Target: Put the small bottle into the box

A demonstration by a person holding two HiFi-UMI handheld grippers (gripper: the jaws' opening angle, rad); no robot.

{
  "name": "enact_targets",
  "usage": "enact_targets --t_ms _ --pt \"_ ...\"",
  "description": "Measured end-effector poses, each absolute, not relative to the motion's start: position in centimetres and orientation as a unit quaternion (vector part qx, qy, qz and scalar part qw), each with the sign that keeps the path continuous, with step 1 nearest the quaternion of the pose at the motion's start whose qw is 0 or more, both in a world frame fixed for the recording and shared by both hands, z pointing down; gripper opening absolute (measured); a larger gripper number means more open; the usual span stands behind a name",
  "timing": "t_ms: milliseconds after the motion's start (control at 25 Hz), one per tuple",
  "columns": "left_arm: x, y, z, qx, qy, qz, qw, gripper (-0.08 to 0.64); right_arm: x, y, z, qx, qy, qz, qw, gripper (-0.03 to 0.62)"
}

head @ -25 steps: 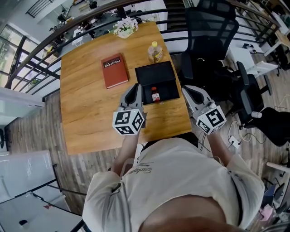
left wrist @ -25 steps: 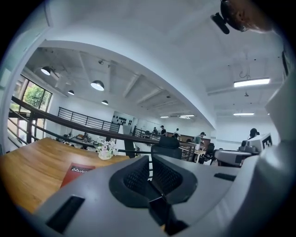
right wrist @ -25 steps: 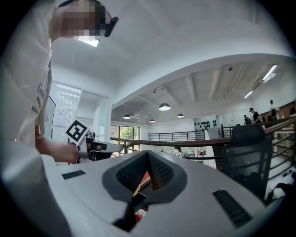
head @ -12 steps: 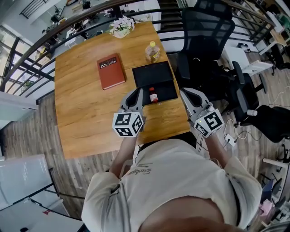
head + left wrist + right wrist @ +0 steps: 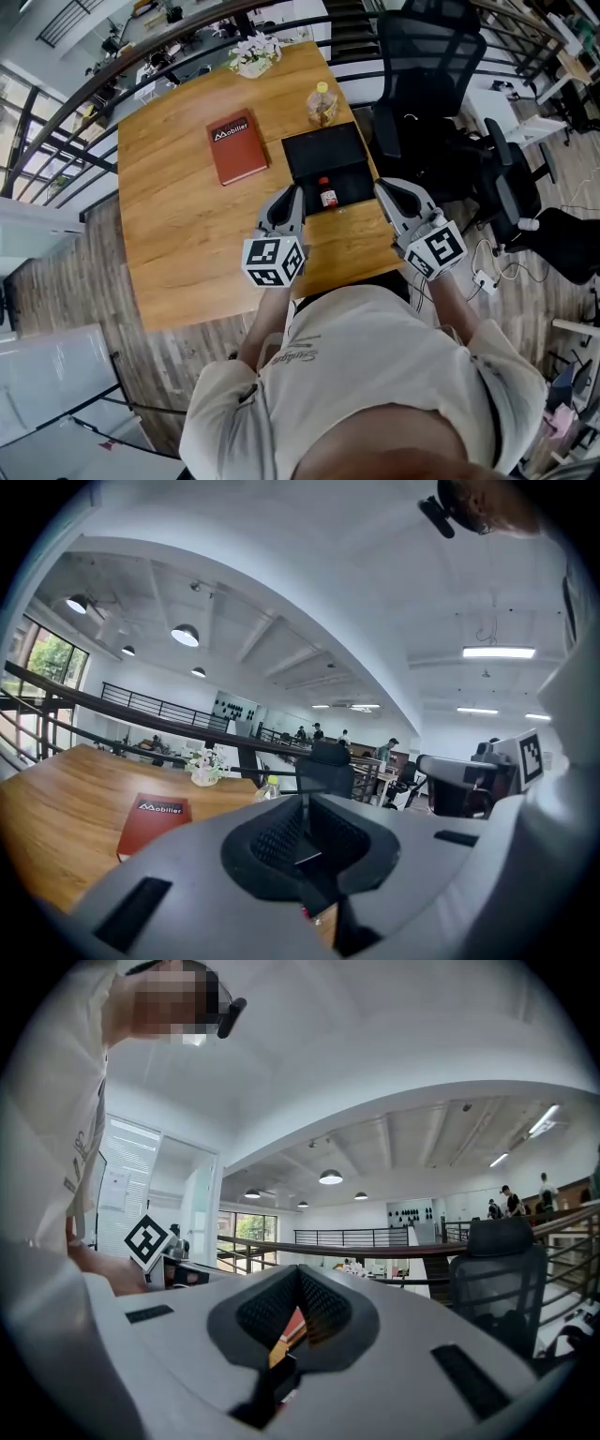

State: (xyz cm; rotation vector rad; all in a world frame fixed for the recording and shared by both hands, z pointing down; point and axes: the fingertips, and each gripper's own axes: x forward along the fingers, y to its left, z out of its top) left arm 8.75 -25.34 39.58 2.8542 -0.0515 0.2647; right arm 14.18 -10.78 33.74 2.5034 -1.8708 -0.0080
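the bench (image 5: 178,234) ends at its near edge just behind both tools. its right edge runs close beside the right tool (image 5: 384,187), and past that edge stand black chairs (image 5: 427,66). left of the left tool (image 5: 291,197) lies a wide stretch of bare wood, open for moving. the gap between the two tools is narrow, and the box (image 5: 323,150) sits in it and just ahead, open.

both tools have their jaws pressed together. each gripper view shows the pads meeting with nothing pinched, and neither tool touches the box. both point level across the bench.

two tools, one box, two bottles, one book, one flower pot. the small bottle (image 5: 328,195), red-capped, stands upright inside the box at its near side, just ahead of the left tool's tip and to its right, between the two tools. the yellow-capped bottle (image 5: 322,105) stands beyond the box's far edge. the book (image 5: 237,147), red, lies flat ahead of the left tool and to its left, apart from the box. the flower pot (image 5: 255,56) sits at the bench's far edge.
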Motion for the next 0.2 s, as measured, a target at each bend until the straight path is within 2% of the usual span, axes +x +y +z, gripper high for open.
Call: enact_targets --t_ms 200 --pt "7.1 -26.2 40.5 0.983 -0.020 0.102 0.149 0.034 12.0 -12.5 34.6 0.791 -0.611 0.004 0.017 -0.006"
